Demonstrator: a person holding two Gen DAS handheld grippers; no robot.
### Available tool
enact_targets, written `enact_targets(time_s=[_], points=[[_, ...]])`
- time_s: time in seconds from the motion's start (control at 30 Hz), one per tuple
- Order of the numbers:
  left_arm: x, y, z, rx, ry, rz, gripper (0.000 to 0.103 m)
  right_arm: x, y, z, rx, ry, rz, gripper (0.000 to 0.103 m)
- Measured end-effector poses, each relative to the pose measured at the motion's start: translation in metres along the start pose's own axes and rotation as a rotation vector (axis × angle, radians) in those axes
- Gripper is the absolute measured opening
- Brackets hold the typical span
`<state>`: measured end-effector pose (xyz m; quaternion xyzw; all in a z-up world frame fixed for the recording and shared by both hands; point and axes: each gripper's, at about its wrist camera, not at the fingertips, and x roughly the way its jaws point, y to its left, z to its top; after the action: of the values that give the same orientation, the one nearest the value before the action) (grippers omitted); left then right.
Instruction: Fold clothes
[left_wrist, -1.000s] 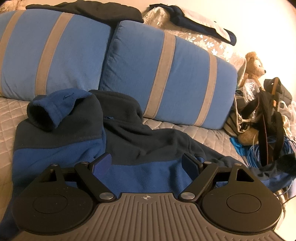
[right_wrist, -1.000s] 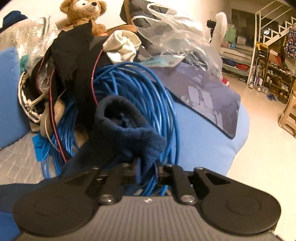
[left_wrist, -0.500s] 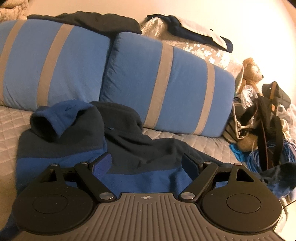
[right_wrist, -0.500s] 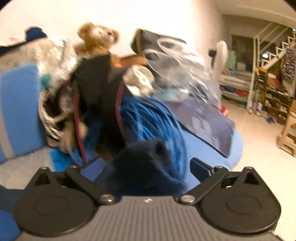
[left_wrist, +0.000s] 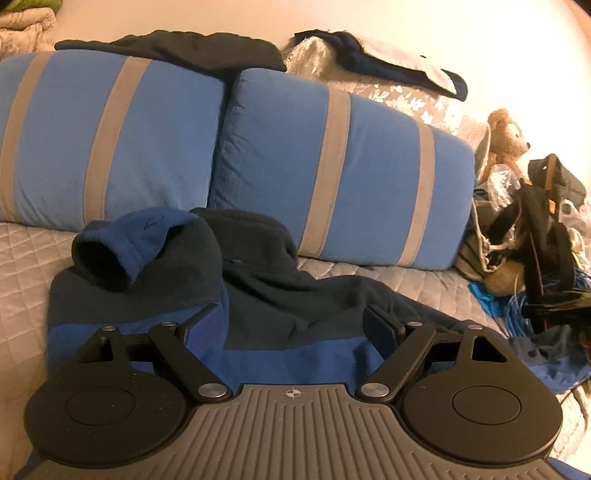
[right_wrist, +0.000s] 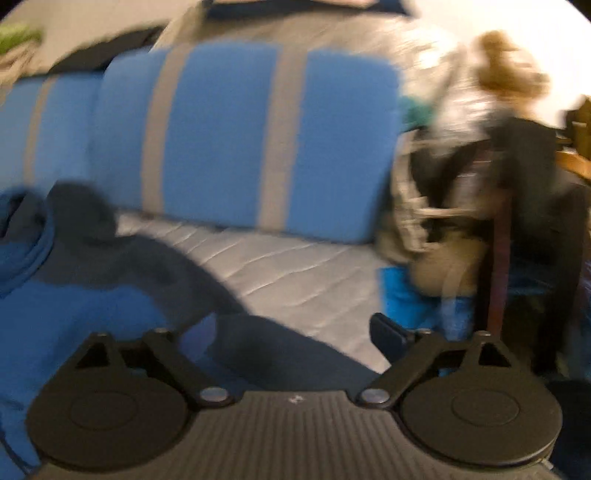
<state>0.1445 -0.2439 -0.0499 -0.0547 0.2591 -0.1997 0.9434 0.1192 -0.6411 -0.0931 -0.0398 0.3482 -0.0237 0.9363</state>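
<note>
A navy and blue fleece jacket (left_wrist: 258, 295) lies spread on the quilted sofa cover (left_wrist: 22, 258). One sleeve is folded over its left side, with the cuff (left_wrist: 107, 258) gaping. The other sleeve (left_wrist: 546, 354) stretches right towards the clutter. My left gripper (left_wrist: 295, 325) hovers open over the jacket's lower body, and its pads touch nothing. The right wrist view is blurred. There my right gripper (right_wrist: 295, 332) hangs above the dark sleeve (right_wrist: 207, 284) and the jacket body (right_wrist: 92, 295). Its jaws are wide and closing, and the pads grip nothing.
Two blue cushions with grey stripes (left_wrist: 332, 166) (left_wrist: 103, 129) stand behind the jacket, with a dark garment (left_wrist: 184, 48) draped on top. At the right is a pile with a teddy bear (left_wrist: 506, 136), black straps, bags and blue cable (left_wrist: 495, 306).
My right gripper let go of the dark sleeve cuff, opened wide and swung left from the cable pile to face the cushions and jacket. The left gripper stayed put.
</note>
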Motion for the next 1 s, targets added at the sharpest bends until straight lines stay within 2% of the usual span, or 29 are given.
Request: enact_targets(time_s=[0.17, 0.37, 0.4, 0.47, 0.5, 0.53, 0.63, 0.8, 0.83, 0.87, 0.97, 1.0], points=[[0.002, 0.004, 0.001, -0.019, 0.002, -0.010, 0.084, 0.065, 0.025, 0.030, -0.053, 0.132, 0.089, 0.077], [0.006, 0.013, 0.003, -0.084, 0.024, -0.012, 0.084, 0.132, 0.042, 0.037, -0.118, 0.251, 0.092, 0.067], [0.007, 0.014, 0.004, -0.088, 0.026, -0.013, 0.084, 0.140, 0.043, 0.037, -0.129, 0.268, 0.091, 0.063], [0.008, 0.014, 0.004, -0.091, 0.030, -0.018, 0.084, 0.153, 0.045, 0.035, -0.153, 0.300, 0.101, 0.048], [0.008, 0.014, 0.004, -0.092, 0.032, -0.020, 0.084, 0.159, 0.046, 0.033, -0.166, 0.319, 0.110, 0.022], [0.009, 0.014, 0.004, -0.093, 0.035, -0.022, 0.084, 0.162, 0.048, 0.032, -0.184, 0.324, 0.111, 0.014], [0.010, 0.012, 0.004, -0.091, 0.041, -0.036, 0.084, 0.161, 0.053, 0.035, -0.230, 0.278, 0.078, 0.007], [0.008, 0.011, 0.004, -0.087, 0.038, -0.039, 0.084, 0.160, 0.055, 0.043, -0.258, 0.201, 0.001, 0.008], [0.008, 0.011, 0.003, -0.087, 0.037, -0.038, 0.084, 0.160, 0.056, 0.043, -0.269, 0.191, -0.012, 0.015], [0.008, 0.011, 0.003, -0.087, 0.035, -0.037, 0.084, 0.158, 0.058, 0.044, -0.276, 0.179, -0.032, 0.028], [0.007, 0.011, 0.002, -0.087, 0.030, -0.034, 0.084, 0.152, 0.056, 0.051, -0.253, 0.149, -0.095, 0.052], [0.006, 0.010, 0.003, -0.085, 0.026, -0.032, 0.084, 0.146, 0.054, 0.054, -0.237, 0.137, -0.104, 0.072]])
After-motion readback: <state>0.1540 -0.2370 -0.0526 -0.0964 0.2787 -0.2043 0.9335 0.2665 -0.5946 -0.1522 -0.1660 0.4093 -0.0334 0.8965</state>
